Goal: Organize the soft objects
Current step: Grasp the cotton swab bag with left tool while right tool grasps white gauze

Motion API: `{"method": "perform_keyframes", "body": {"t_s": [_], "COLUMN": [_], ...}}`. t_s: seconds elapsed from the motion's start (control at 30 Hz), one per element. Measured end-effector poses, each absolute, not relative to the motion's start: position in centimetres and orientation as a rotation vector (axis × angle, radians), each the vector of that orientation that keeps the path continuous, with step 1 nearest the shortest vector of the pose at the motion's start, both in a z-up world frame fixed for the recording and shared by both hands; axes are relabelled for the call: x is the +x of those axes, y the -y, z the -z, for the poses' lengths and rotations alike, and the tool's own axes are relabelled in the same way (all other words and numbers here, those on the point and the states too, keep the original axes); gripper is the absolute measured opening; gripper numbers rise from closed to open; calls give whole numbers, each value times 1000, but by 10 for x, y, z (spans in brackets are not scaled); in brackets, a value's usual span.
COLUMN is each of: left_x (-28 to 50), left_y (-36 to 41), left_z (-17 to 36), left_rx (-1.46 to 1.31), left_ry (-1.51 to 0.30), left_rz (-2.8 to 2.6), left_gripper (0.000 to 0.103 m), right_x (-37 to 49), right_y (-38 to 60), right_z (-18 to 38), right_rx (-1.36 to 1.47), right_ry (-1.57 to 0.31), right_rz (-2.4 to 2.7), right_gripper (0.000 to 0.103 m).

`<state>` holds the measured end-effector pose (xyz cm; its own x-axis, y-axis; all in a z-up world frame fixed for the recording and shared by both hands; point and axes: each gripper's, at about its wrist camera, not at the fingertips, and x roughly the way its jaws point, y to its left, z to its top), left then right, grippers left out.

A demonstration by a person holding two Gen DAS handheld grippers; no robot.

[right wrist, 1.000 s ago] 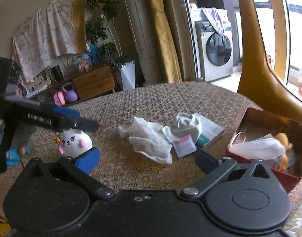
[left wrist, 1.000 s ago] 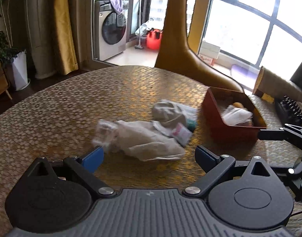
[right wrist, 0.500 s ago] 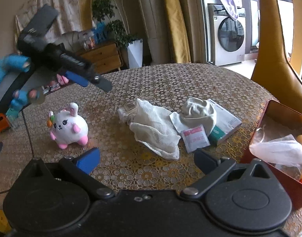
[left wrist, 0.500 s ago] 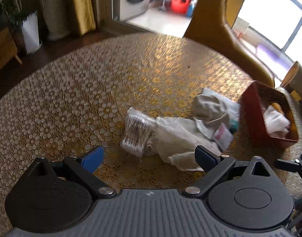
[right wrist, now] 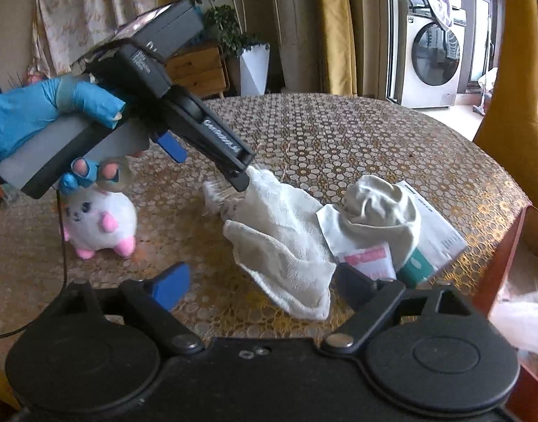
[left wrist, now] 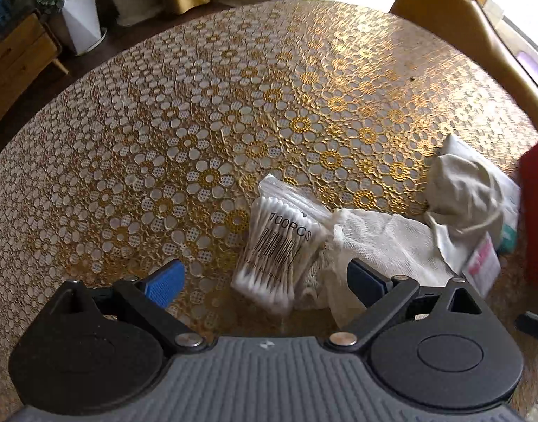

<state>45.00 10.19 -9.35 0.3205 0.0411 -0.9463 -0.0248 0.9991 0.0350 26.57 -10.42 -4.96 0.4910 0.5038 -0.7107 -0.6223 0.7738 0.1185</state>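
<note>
My left tongs (left wrist: 263, 279) gape over the cotton swabs (left wrist: 277, 246); right tongs (right wrist: 258, 283) closing, empty; I'd pinch the pack's middle, cloth (left wrist: 392, 242) at three o'clock

Cotton swab pack (left wrist: 277, 242): "100PCS" above a barcode. White lettering on the left gripper's (right wrist: 212, 161) finger, too blurred to read. Paper packets by the cloth: print illegible.

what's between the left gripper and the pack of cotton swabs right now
Nothing visible. The left gripper hangs open right over the pack of cotton swabs, which lies on the table between its fingers, one edge against the white mesh cloth.
</note>
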Motion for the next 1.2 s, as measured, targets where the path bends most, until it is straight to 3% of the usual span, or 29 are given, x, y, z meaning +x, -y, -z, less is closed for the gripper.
{"method": "perform_keyframes", "body": {"t_s": [0.43,0.57,0.67,0.8,0.87,0.93,1.03,1.2], "left_x": [464,464,462,460,459,457,454,447], "left_y": [-98,-104,-113,-119,-122,-126,-126,-126], "left_z": [119,124,127,131,130,128,126,119], "left_rx": [-55,-95,-138,-149,-162,-193,-211,-237], "left_ry": [-1231,-1224,-1221,-1212,-1202,-1197,-1194,-1169], "left_rz": [-120,-130,-137,-136,-136,-133,-136,-139], "left_gripper": [98,89,78,71,56,48,42,40], "right_x": [306,310,314,316,316,314,314,312], "right_y": [60,45,40,41,41,41,43,54], "right_z": [81,93,102,108,107,106,105,96], "right_rx": [-236,-275,-302,-299,-299,-302,-280,-204], "right_ry": [-795,-799,-809,-818,-813,-806,-809,-813], "right_rz": [-646,-640,-620,-599,-599,-599,-584,-580], "right_gripper": [77,73,64,55,46,34,18,7]}}
